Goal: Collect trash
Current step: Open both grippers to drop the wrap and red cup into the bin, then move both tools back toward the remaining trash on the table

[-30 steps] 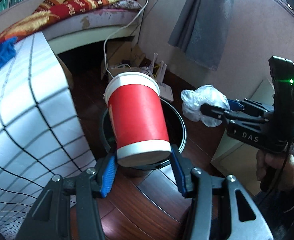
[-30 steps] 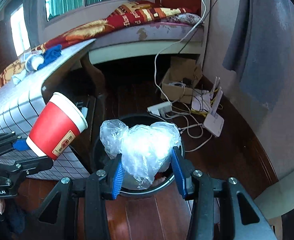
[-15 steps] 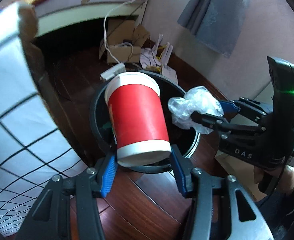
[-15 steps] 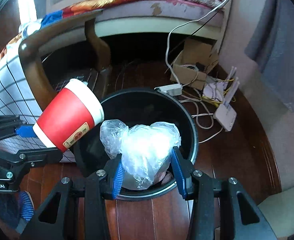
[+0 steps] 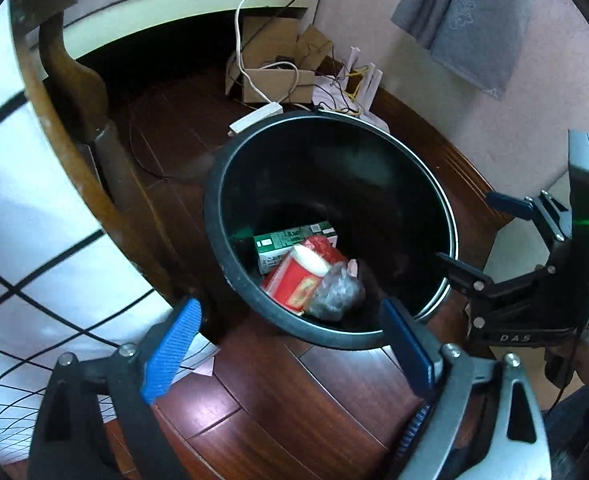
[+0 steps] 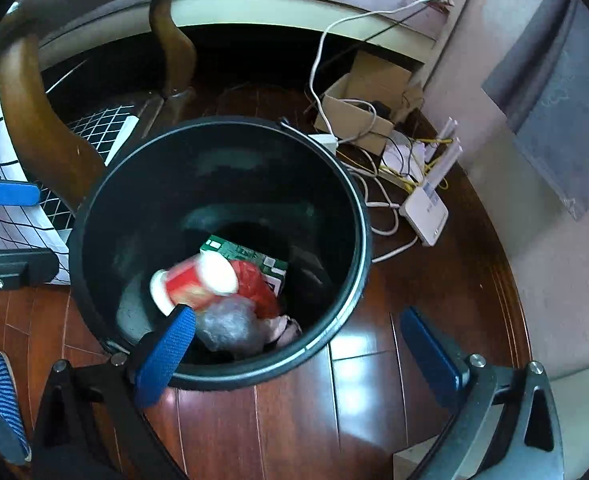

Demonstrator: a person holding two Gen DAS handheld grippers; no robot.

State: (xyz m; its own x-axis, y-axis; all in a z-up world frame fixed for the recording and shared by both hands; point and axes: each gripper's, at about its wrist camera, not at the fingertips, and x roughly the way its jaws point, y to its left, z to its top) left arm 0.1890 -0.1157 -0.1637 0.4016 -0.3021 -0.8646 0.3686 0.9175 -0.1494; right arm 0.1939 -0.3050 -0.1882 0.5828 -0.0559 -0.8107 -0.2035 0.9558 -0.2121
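Note:
The black trash bin (image 5: 214, 216) (image 6: 359, 216) stands on the wooden floor right below both grippers. Inside it the red paper cup (image 5: 298, 280) (image 6: 192, 284) lies on its side, blurred. The crumpled clear plastic bag (image 5: 336, 290) (image 6: 230, 326) rests beside the cup, over a green carton (image 5: 290, 238) (image 6: 242, 254). My left gripper (image 5: 290, 308) (image 6: 14, 230) hangs over the bin's near rim, jaws opening, nothing between them. My right gripper (image 6: 297, 314) (image 5: 478, 236) is at the bin's right side, jaws opening wide and also empty.
A table with a checked cloth (image 5: 22, 240) and a curved wooden leg (image 6: 34, 120) crowds the bin's left side. Behind the bin lie a cardboard box (image 6: 358, 120), a power strip, tangled cables and a white router (image 6: 424, 216). A striped slipper (image 6: 2, 400) is at lower left.
Both grippers sank toward the bin and spread their jaws. The red cup left the left gripper and the plastic bag left the right one; both now lie in the bin.

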